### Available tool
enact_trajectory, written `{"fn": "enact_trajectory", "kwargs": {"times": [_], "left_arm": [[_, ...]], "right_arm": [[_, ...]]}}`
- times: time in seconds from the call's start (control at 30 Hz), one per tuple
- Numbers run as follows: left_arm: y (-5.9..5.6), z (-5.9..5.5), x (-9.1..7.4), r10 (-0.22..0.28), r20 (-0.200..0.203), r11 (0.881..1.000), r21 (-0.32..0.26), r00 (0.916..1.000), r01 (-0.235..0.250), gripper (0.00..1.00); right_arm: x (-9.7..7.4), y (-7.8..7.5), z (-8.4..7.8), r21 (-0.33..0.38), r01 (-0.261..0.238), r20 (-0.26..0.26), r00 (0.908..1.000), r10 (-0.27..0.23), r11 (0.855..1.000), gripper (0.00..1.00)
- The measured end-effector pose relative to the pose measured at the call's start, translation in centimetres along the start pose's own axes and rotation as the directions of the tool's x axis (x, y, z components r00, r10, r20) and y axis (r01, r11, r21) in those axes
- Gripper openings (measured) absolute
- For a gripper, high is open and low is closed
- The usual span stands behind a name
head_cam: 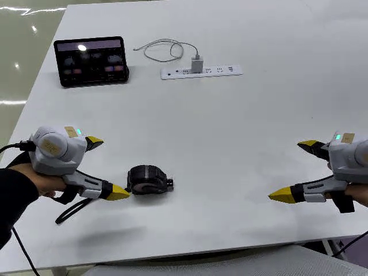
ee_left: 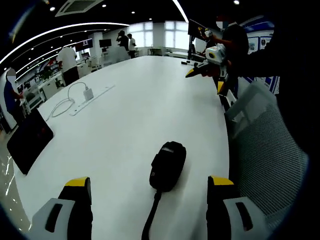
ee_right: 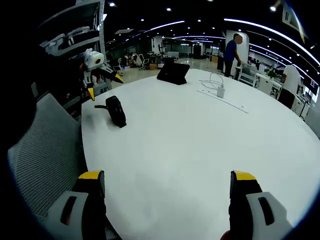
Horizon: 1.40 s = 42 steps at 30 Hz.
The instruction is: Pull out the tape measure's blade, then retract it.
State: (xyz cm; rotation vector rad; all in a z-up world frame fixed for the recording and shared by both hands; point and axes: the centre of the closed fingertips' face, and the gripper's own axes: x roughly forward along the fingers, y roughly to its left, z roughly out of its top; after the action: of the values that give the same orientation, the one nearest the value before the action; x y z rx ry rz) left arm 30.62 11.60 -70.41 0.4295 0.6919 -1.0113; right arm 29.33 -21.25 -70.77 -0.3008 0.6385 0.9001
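A black tape measure (head_cam: 148, 179) lies on the white table (head_cam: 230, 132) near its front edge, blade fully inside, a strap trailing from it. My left gripper (head_cam: 107, 167) is open just left of it, the lower yellow tip almost at its case. In the left gripper view the tape measure (ee_left: 168, 165) sits a little ahead, between the open jaws of that gripper (ee_left: 148, 182). My right gripper (head_cam: 293, 170) is open far to the right, holding nothing. From the right gripper (ee_right: 167, 175) the tape measure (ee_right: 115, 110) lies far off, beside the left gripper (ee_right: 102, 75).
A dark tablet (head_cam: 91, 60) stands at the back left. A white power strip (head_cam: 201, 72) with a plugged charger and a coiled cable (head_cam: 167, 50) lies at the back centre. A grey mesh chair (ee_left: 265, 145) is at the table's front edge.
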Motion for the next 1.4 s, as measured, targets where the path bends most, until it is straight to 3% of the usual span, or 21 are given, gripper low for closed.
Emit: {"fn": "enact_trajectory", "kwargs": {"times": [0.33,0.53,0.6,0.67,0.7,0.73,0.93,1.13,1.4], "left_arm": [[-0.6,1.0,1.4,-0.056,-0.038,0.995,0.086,0.9977,0.059,0.89],[-1.3,1.2,2.2,-0.107,-0.110,0.980,0.158,0.9881,0.124,0.87],[-1.0,1.6,2.6,-0.095,-0.117,0.976,0.182,0.9886,0.115,0.86],[-0.9,1.7,2.8,-0.091,-0.126,0.975,0.193,0.9879,0.114,0.86],[-0.8,1.9,3.0,-0.088,-0.126,0.972,0.206,0.9881,0.113,0.87],[-0.8,1.9,3.2,-0.091,-0.128,0.972,0.203,0.9875,0.116,0.87],[-1.5,2.0,4.2,-0.126,-0.152,0.960,0.230,0.9803,0.159,0.91],[-1.7,2.4,4.6,-0.143,-0.161,0.959,0.223,0.9765,0.177,0.97],[-2.2,2.1,5.2,-0.160,-0.185,0.949,0.241,0.9696,0.203,0.95]], "right_arm": [[1.4,0.8,1.3,-0.020,-0.033,0.009,0.9994,0.033,0.999,1.00],[2.5,1.3,2.1,-0.062,-0.065,-0.011,0.9978,0.065,0.996,1.00],[2.7,1.4,2.4,-0.071,-0.074,-0.010,0.9973,0.073,0.995,1.00],[2.9,1.5,3.0,-0.062,-0.087,0.012,0.9961,0.088,0.994,1.00],[3.0,1.7,3.7,-0.079,-0.099,0.049,0.9934,0.103,0.992,1.00],[3.1,1.6,4.1,-0.105,-0.096,0.066,0.9925,0.103,0.990,1.00],[3.6,1.9,4.3,-0.123,-0.111,0.043,0.9922,0.117,0.986,1.00],[4.5,2.4,4.3,-0.159,-0.134,0.023,0.9901,0.139,0.978,1.00],[5.7,3.5,5.3,-0.204,-0.170,0.036,0.9829,0.181,0.964,1.00]]}}
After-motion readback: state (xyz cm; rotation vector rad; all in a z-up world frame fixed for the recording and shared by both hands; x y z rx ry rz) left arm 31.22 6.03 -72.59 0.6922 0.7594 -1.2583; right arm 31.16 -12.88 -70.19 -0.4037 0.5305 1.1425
